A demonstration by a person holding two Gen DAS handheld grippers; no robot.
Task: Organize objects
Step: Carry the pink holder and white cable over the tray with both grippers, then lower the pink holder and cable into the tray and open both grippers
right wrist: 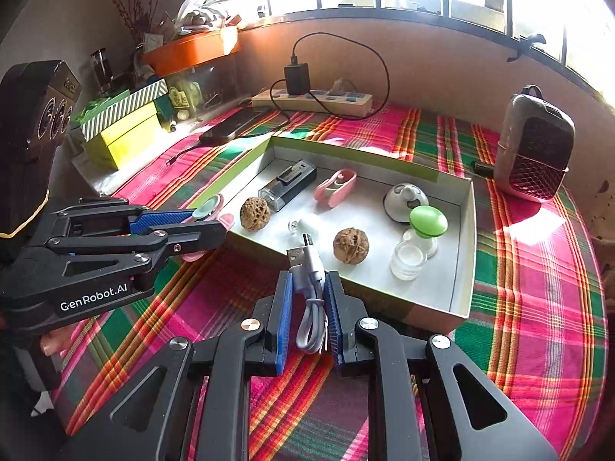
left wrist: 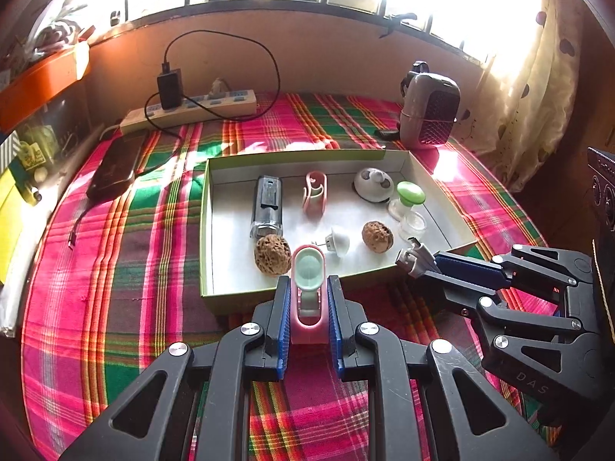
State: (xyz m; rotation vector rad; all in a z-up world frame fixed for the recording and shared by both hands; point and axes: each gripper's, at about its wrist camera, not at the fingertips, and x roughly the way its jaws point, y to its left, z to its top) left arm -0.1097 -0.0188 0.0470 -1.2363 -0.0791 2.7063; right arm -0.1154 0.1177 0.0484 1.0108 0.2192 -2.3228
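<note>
My left gripper [left wrist: 307, 307] is shut on a pink clip with a pale green pad [left wrist: 307, 288], held over the near rim of the open green-sided box [left wrist: 205, 230]. It also shows in the right wrist view [right wrist: 209, 226]. My right gripper [right wrist: 307, 307] is shut on a coiled grey USB cable [right wrist: 309, 292], just before the box's near edge [right wrist: 465, 296]. In the box lie two walnuts [left wrist: 272, 255] [left wrist: 377, 236], a black lighter-like case [left wrist: 267, 207], a second pink clip [left wrist: 315, 194], a white plug [left wrist: 337, 243], a white dome [left wrist: 373, 185] and a green-topped clear piece [left wrist: 409, 201].
A plaid cloth [left wrist: 115, 269] covers the table. Behind the box are a power strip with charger [left wrist: 192, 105], a dark phone [left wrist: 113, 169] and a small heater [left wrist: 428, 107]. Boxes and an orange tray [right wrist: 188, 52] stand at the left.
</note>
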